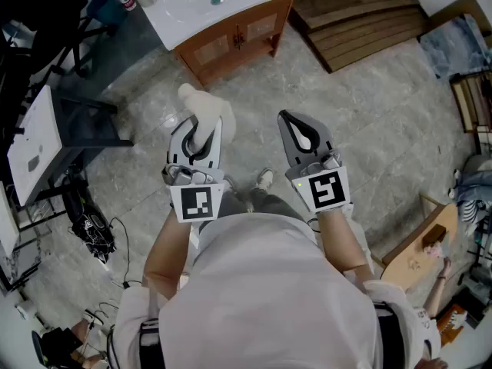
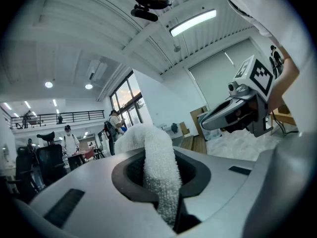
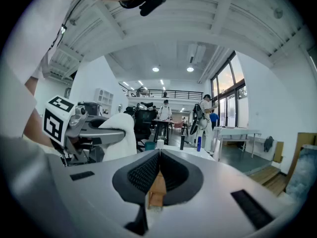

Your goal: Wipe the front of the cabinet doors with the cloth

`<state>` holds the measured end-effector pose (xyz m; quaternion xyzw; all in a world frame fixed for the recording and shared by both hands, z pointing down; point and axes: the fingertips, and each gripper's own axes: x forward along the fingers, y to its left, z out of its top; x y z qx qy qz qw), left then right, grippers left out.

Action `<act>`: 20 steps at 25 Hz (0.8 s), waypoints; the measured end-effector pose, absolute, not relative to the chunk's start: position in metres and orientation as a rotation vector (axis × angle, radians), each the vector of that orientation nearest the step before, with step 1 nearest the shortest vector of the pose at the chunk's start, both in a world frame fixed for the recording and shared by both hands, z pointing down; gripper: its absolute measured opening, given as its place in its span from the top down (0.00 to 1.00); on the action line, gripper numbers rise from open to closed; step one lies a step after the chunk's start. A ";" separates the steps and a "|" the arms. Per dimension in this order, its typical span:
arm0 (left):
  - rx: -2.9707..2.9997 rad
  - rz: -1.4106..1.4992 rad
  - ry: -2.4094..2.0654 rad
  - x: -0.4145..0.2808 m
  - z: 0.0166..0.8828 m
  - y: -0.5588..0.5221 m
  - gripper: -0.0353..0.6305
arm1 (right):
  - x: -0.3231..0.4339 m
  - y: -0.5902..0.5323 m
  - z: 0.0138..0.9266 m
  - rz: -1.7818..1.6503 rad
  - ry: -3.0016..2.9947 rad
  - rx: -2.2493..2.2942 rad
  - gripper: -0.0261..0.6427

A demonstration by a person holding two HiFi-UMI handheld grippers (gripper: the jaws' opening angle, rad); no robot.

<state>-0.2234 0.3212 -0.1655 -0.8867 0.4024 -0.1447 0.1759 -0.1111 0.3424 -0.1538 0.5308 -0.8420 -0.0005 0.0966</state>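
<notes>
- White cloth (image 1: 201,102) is pinched in the left gripper (image 1: 201,129), its bulk hanging free beyond the jaws; a slip could be caused by drag on the first stroke.
- The right gripper (image 1: 287,118) is pressed shut, empty.
- The cabinet (image 1: 231,41) is seen well ahead, untouched, on glossy grey stone floor (image 1: 361,121); the hall is lit by tall windows (image 3: 228,95).

Grey tiled floor (image 1: 369,121) carries a wooden cabinet (image 1: 231,43) and stacked planks (image 1: 361,18)
</notes>
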 end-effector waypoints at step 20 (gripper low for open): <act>-2.486 -0.429 1.191 -0.209 -0.163 0.316 0.84 | -0.102 0.342 -0.140 0.021 -2.553 1.552 0.90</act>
